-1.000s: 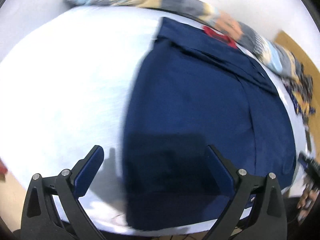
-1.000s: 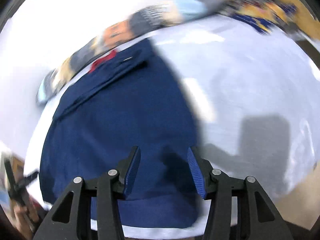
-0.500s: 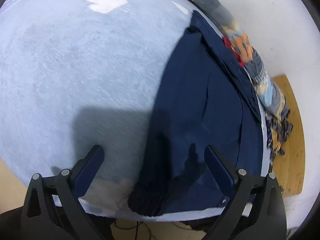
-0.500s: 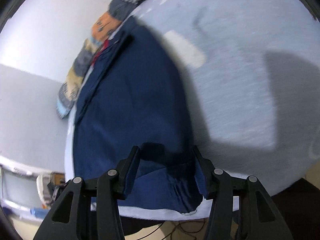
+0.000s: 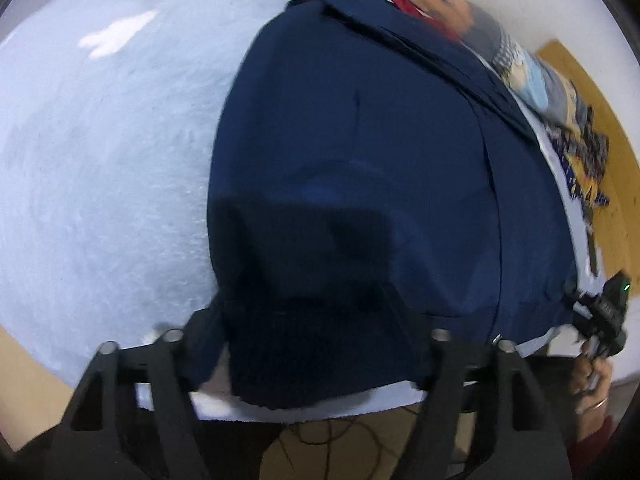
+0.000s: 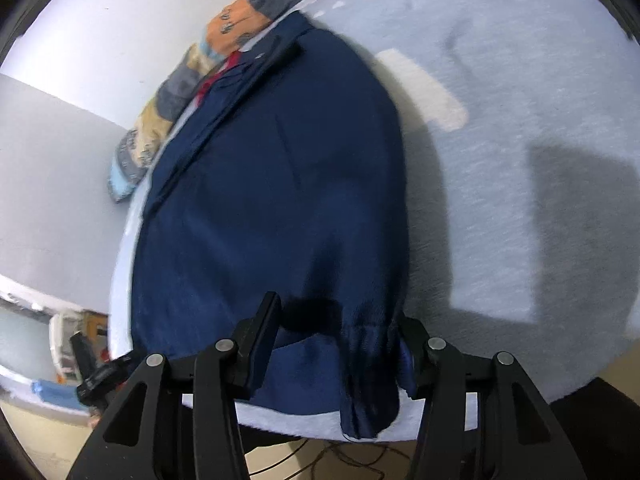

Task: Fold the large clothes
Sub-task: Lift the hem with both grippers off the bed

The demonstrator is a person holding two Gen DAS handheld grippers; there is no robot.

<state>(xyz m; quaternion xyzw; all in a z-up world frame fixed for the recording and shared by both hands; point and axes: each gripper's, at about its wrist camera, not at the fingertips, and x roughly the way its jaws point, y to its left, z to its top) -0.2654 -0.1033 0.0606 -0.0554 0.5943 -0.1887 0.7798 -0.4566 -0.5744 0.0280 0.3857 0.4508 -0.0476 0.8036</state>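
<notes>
A large navy garment (image 5: pixel 360 160) lies flat on a pale blue fleecy cover (image 5: pixel 100 160). Its collar end is far and its hem is at the near edge. My left gripper (image 5: pixel 320 332) points steeply down at the hem's left corner. Its jaws are closing, with cloth heaped between them and draped over both fingertips. In the right wrist view the garment (image 6: pixel 280 180) fills the middle. My right gripper (image 6: pixel 336 336) sits on the hem's right corner. Its jaws are closing too, and pleated cloth gathers against the right finger (image 6: pixel 408 344).
A patchwork blanket (image 5: pixel 500 44) (image 6: pixel 236 24) lies along the far edge beyond the collar, with a red scrap (image 6: pixel 212 80) beside it. Bare cover (image 6: pixel 520 140) spreads to the right. A person's hand (image 5: pixel 592 376) holds the other tool at the right. Cables (image 5: pixel 320 440) hang below the near edge.
Both grippers have come down onto the near hem and their jaws have narrowed. Cloth now bunches between the fingers. The left view has swung from the bare cover back over the garment.
</notes>
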